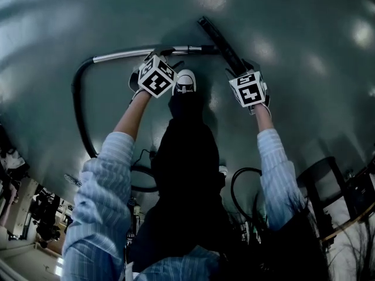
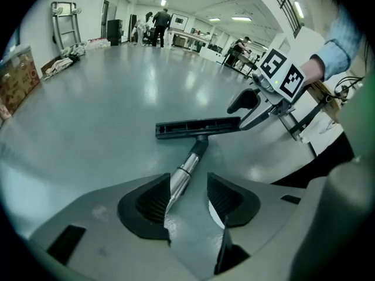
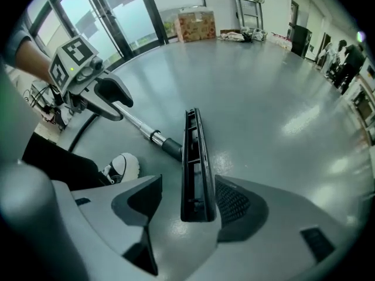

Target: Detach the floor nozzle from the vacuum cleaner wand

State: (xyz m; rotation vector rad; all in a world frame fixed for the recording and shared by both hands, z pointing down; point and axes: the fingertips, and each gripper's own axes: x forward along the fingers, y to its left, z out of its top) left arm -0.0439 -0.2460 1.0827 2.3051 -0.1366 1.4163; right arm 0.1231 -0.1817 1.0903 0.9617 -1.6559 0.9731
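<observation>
Long flat black plastic floor nozzle (image 3: 193, 163) lies on the glossy grey floor (image 3: 263, 98), joined to the shiny metal wand (image 2: 186, 170). Left gripper (image 2: 188, 201) gapes astride the wand, right gripper (image 3: 188, 206) gapes astride the nozzle end (neither clamped). Both likely rigid and light; the metal looks slippery, so clamp firmly near the joint.

Head view steeply down from above; both gripper views close over the shared floor nozzle (image 2: 196, 128)
</observation>
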